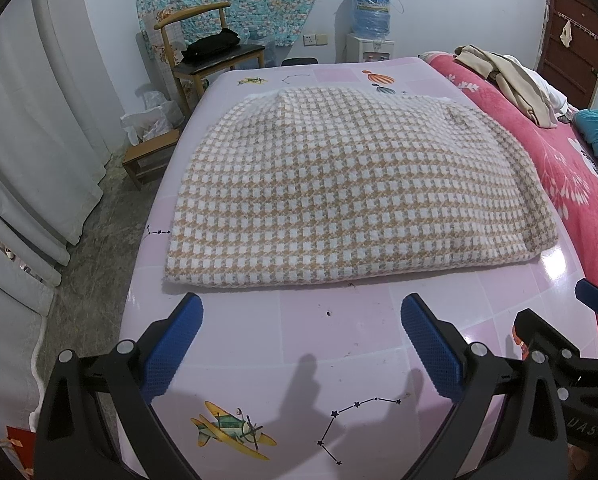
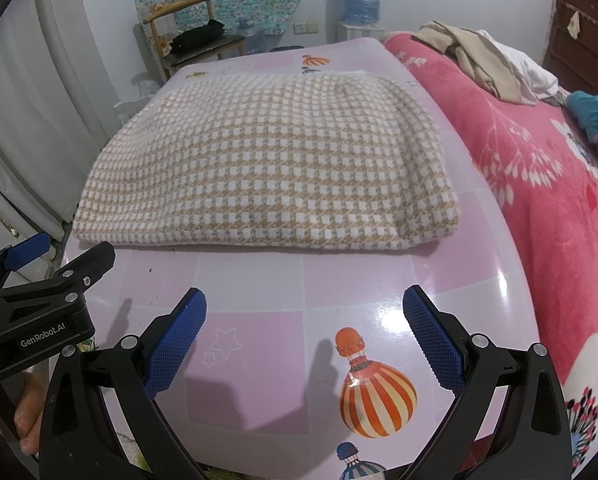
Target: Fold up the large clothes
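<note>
The houndstooth garment already lies folded into a neat rectangle mid-surface, while the left hand-held gripper and right hand-held gripper hover spread and empty just short of it, so little seems left.

garment on table, bed right

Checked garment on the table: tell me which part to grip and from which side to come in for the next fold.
Grip the checked garment at its two near corners, coming in low from the near table edge. That hem lies straight and free, facing both open grippers; the left gripper suits the near-left corner, the right gripper the thicker, layered near-right corner.
</note>
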A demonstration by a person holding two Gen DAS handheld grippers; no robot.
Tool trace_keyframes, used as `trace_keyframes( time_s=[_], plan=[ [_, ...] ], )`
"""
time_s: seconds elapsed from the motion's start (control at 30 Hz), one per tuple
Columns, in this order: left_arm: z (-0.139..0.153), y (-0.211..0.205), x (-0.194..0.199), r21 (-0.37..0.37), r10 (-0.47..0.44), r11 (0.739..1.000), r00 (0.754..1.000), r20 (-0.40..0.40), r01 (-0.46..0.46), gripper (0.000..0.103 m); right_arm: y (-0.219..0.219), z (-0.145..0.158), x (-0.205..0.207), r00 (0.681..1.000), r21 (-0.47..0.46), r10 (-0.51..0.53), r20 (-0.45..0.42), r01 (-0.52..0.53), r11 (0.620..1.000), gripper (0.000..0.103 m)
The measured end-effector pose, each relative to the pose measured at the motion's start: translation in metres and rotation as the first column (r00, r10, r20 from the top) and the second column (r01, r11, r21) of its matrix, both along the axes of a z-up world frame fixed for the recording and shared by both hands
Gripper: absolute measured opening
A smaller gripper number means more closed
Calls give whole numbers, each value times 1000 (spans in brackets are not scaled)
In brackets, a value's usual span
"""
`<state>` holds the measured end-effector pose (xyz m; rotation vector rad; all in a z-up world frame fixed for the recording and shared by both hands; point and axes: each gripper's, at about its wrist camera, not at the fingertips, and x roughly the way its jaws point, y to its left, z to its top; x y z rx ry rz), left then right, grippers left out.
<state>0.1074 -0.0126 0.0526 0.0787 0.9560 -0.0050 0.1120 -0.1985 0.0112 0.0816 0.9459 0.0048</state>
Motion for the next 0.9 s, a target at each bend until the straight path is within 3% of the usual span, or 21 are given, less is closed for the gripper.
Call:
trace_keyframes(
  time_s=[0.9],
  plan=[
    [0,0,1,0,-1,1000,1000,-1,1,98,-4,1,1,1000,0,3,-1,-3,1000,95]
  ],
)
